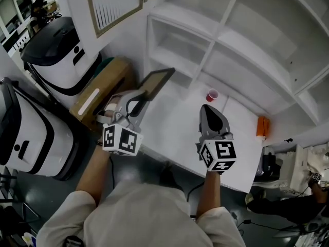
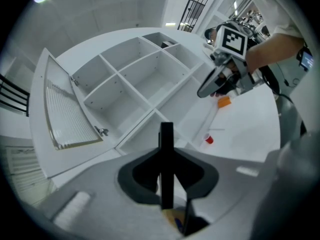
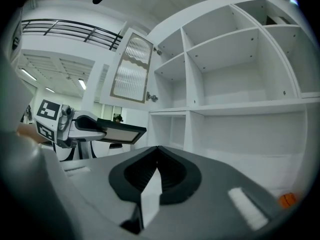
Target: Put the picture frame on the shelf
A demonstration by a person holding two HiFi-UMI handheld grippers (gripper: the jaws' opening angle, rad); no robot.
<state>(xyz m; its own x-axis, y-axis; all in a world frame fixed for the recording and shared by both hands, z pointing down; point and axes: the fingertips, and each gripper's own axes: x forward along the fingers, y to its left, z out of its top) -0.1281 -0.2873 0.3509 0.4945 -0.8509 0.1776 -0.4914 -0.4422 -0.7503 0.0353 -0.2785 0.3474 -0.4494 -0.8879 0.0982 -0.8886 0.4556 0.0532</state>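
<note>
Black frame (image 1: 156, 82) is pinched by one edge in the left tool (image 1: 138, 101), over the tabletop (image 1: 175, 130), short of the shelf (image 1: 247, 41). Right tool (image 1: 208, 112) is closed, empty. Edge grip may let it swing into a divider (image 1: 207, 55).

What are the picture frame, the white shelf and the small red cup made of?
The picture frame has a dark matte rim, likely wood or plastic; its paler inner panel could be glass or card. The shelf is smooth, flat white boards with small peg holes, probably painted or laminated wood board. The red cup is evenly red, probably plastic, but too small to be sure.
</note>
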